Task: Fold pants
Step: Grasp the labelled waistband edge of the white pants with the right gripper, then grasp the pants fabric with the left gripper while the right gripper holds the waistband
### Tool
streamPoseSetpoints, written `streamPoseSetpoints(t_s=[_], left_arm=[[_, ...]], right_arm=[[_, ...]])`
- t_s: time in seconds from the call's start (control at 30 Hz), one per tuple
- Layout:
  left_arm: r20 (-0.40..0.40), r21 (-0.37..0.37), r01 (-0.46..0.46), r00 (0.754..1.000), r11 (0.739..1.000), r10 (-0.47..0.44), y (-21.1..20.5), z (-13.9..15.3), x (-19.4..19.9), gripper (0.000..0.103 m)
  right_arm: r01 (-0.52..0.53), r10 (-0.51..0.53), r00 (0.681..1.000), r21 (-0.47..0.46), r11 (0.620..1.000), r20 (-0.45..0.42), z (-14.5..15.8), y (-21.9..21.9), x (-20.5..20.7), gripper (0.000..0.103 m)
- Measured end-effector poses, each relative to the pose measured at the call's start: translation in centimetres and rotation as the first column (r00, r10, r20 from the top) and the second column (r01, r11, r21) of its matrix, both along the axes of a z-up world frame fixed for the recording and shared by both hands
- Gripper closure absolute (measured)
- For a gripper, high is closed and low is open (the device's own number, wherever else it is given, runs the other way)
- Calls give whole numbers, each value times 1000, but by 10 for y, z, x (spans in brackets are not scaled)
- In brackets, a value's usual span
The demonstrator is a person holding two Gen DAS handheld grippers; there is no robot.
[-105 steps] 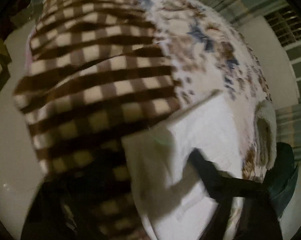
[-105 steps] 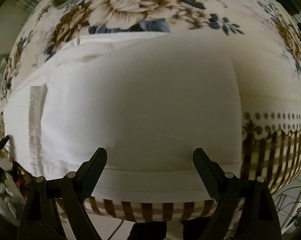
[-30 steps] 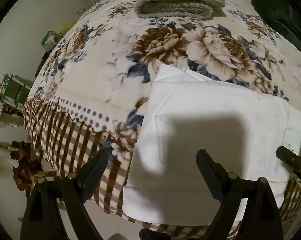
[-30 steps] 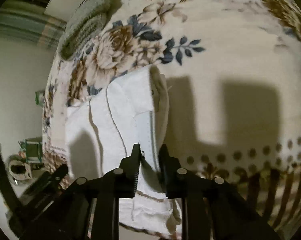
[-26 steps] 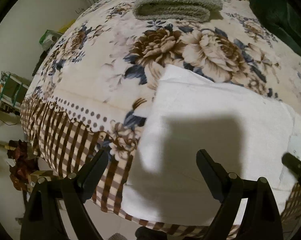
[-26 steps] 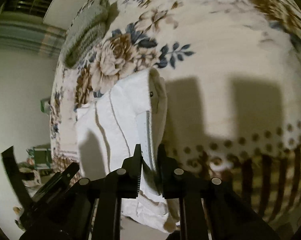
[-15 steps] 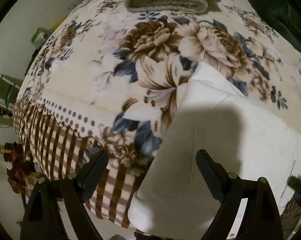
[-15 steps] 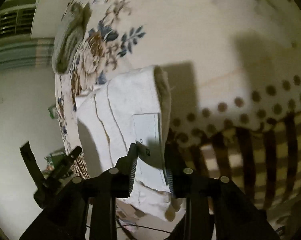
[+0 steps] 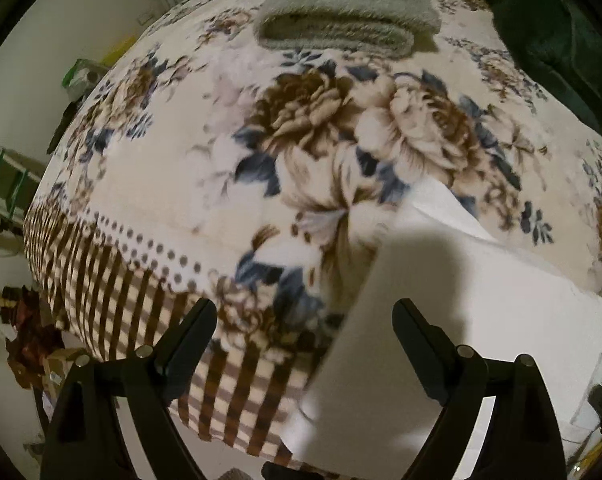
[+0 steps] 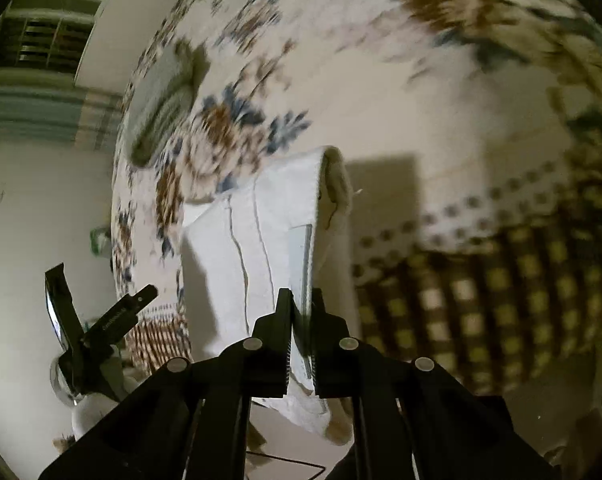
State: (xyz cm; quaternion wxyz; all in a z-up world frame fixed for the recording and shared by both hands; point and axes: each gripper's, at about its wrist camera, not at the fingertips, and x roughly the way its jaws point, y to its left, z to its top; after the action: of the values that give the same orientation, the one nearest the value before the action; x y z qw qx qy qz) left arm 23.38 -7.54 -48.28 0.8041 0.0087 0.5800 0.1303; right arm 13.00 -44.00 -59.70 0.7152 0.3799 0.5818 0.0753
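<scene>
The white pants (image 10: 261, 240) already look pretty far along: in the right wrist view they sit mid-frame as a compact multi-layer bundle, with seam lines and what looks like a waistband label showing, so the main folds seem done and what's left is probably a last tidy or moving them somewhere. The right gripper (image 10: 301, 312) has its jaws squeezed together on the near edge of the bundle, at lower center of that view. In the left wrist view the same white fabric (image 9: 441, 320) fills the lower right, and the left gripper (image 9: 305, 320) has its fingers spread wide with nothing between them; one finger shows against the cloth, but contact can't be called from here. Worth noting the pants are right at the bed edge: the near end drops over the side past the brown checked border of the floral blanket (image 9: 229, 184), so that part could slide off if let go. Plenty of flat blanket is open toward the upper half of both frames. A folded grey towel (image 9: 345, 24) lies at top center of the left view, well apart from the pants, and some dark green fabric (image 9: 541, 28) sits in the upper right corner.
</scene>
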Motion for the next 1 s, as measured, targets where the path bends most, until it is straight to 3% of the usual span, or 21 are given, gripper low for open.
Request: streamPoseSetpoints(t_s=[0.17, 0.37, 0.47, 0.5, 0.57, 0.73, 0.8, 0.87, 0.9, 0.97, 1.0], left_arm=[[-5, -30, 32, 999, 999, -33, -7, -6, 19, 13], [-63, -97, 79, 994, 992, -85, -31, -45, 55, 13], [-113, -62, 115, 986, 991, -122, -37, -72, 72, 10], [-125, -61, 107, 986, 992, -114, -34, -77, 74, 6], [-132, -92, 88, 986, 992, -100, -24, -78, 75, 5], [-72, -192, 61, 995, 979, -76, 2, -41, 48, 5], [-55, -290, 40, 997, 956, -59, 12, -32, 27, 5], [-70, -359, 24, 996, 933, -53, 15, -34, 11, 5], [-77, -392, 24, 995, 920, -59, 15, -39, 2, 5], [-107, -412, 29, 991, 911, -80, 11, -51, -3, 5], [-125, -429, 33, 988, 902, -96, 7, -60, -6, 5]], right_arm=[[-21, 16, 994, -46, 999, -109, -38, -38, -12, 94], [-38, 23, 986, -84, 996, -164, -84, -43, -9, 90], [-20, 1, 984, -105, 994, -177, -92, -41, -9, 87], [-12, -6, 983, -98, 995, -183, -94, -41, -9, 80], [21, -32, 978, -55, 998, -208, -97, -45, -13, 65], [143, -127, 977, 83, 986, -173, -59, -50, -53, 45], [199, -162, 965, 177, 964, -206, -59, -41, -75, 40], [266, -186, 945, 297, 917, -271, -75, -21, -94, 39], [293, -196, 935, 335, 896, -294, -86, -11, -101, 32], [348, -229, 918, 384, 855, -323, -108, 12, -109, 22], [375, -247, 911, 411, 831, -332, -118, 24, -109, 22]])
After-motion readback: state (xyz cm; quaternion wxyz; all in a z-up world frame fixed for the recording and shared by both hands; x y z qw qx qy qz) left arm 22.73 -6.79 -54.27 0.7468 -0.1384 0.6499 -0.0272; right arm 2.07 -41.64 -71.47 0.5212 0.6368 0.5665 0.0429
